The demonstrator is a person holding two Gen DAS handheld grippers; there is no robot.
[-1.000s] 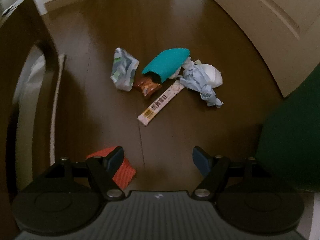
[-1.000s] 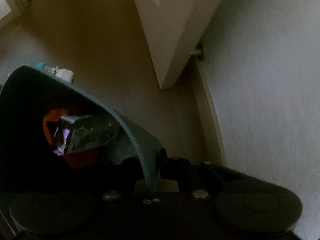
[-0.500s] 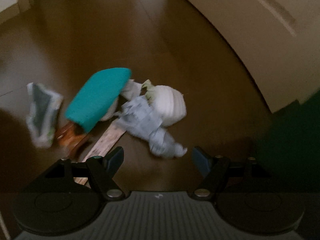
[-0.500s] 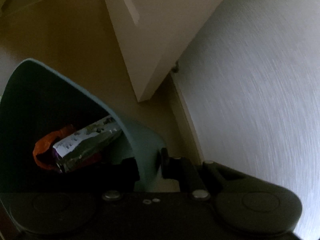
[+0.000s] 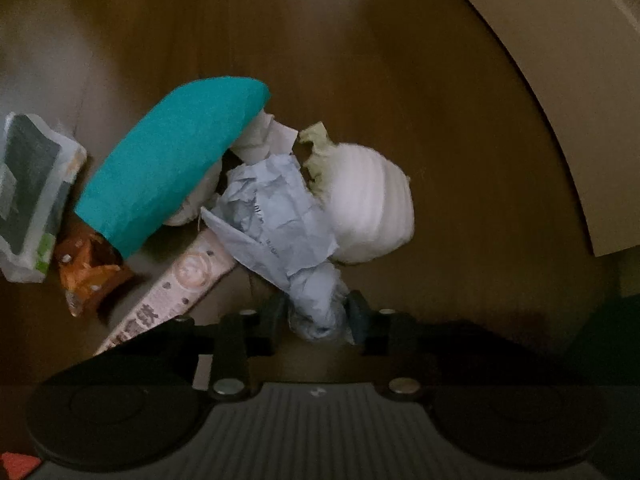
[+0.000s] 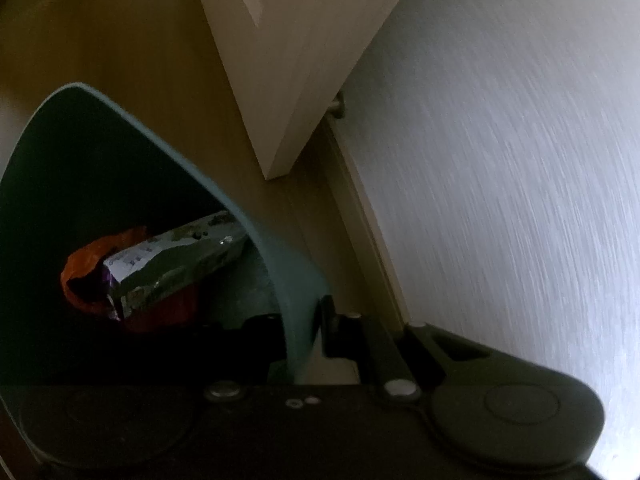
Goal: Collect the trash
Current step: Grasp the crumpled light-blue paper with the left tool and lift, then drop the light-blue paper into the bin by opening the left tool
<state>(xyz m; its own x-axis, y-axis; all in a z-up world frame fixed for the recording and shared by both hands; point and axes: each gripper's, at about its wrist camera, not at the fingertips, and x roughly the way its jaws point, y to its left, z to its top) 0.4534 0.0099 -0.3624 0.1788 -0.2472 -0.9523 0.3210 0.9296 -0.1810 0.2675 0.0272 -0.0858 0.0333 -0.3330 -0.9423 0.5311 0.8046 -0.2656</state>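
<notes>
A heap of trash lies on the dark wood floor (image 5: 360, 40). In it are a crumpled blue paper (image 5: 280, 216), a white wad (image 5: 372, 208), a teal wrapper (image 5: 176, 160), a pink stick packet (image 5: 188, 276), an orange wrapper (image 5: 88, 272) and a white-green packet (image 5: 32, 192). My left gripper (image 5: 316, 316) points down at the heap, its jaws closing, and both pads touch the twisted near end of the blue paper. My right gripper (image 6: 320, 320) is shut on the rim of a teal bin (image 6: 280, 248), which holds a silver wrapper (image 6: 172, 264) and an orange wrapper (image 6: 84, 264).
A cream door (image 5: 560, 80) stands to the right of the heap. In the right wrist view the same door (image 6: 288, 60) meets a pale textured wall (image 6: 500, 200), close to the bin. A red scrap (image 5: 16, 464) lies at the lower left edge.
My left gripper came down over the heap and narrowed around the end of the blue paper. The right gripper rose a little with the bin, and the wrappers inside shifted.
</notes>
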